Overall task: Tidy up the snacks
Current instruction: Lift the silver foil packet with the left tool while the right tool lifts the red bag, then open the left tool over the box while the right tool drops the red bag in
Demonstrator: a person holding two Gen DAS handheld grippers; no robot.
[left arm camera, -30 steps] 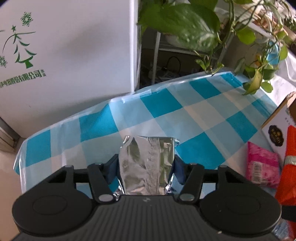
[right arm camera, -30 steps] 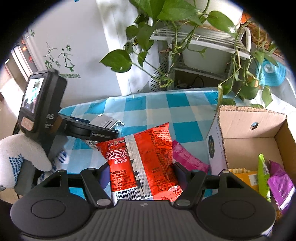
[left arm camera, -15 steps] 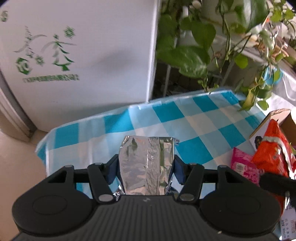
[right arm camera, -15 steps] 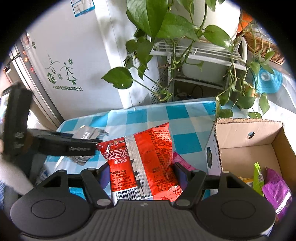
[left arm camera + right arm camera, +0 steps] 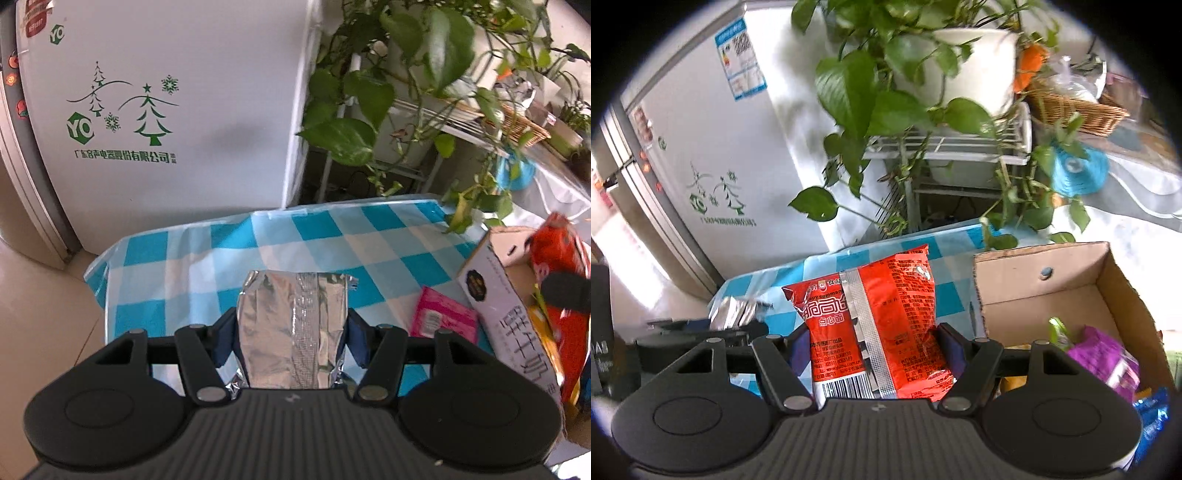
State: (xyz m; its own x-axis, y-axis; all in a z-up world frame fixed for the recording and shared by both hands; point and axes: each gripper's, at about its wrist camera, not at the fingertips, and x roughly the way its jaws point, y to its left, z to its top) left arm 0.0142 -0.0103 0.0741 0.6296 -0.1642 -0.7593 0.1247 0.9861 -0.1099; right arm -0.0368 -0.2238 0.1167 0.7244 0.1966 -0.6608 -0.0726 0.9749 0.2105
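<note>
My left gripper (image 5: 291,332) is shut on a silver foil snack packet (image 5: 291,325), held in the air above the blue checked tablecloth (image 5: 332,240). My right gripper (image 5: 873,343) is shut on a red snack bag (image 5: 875,325), raised beside the open cardboard box (image 5: 1052,291). The box holds a purple packet (image 5: 1104,358), a green one and a yellow one. In the left wrist view the box (image 5: 506,310) is at the right with the red bag (image 5: 565,280) over it. A pink packet (image 5: 443,317) lies on the cloth next to the box.
A white fridge (image 5: 166,110) with green tree print stands behind the table. Trailing pothos leaves (image 5: 871,96) and a white plant rack (image 5: 953,147) hang over the table's far edge. The table's left edge (image 5: 99,273) drops to a beige floor.
Both grippers have risen with their packets held. The red bag moved right, over the box. The left view now sees more of the fridge and the floor.
</note>
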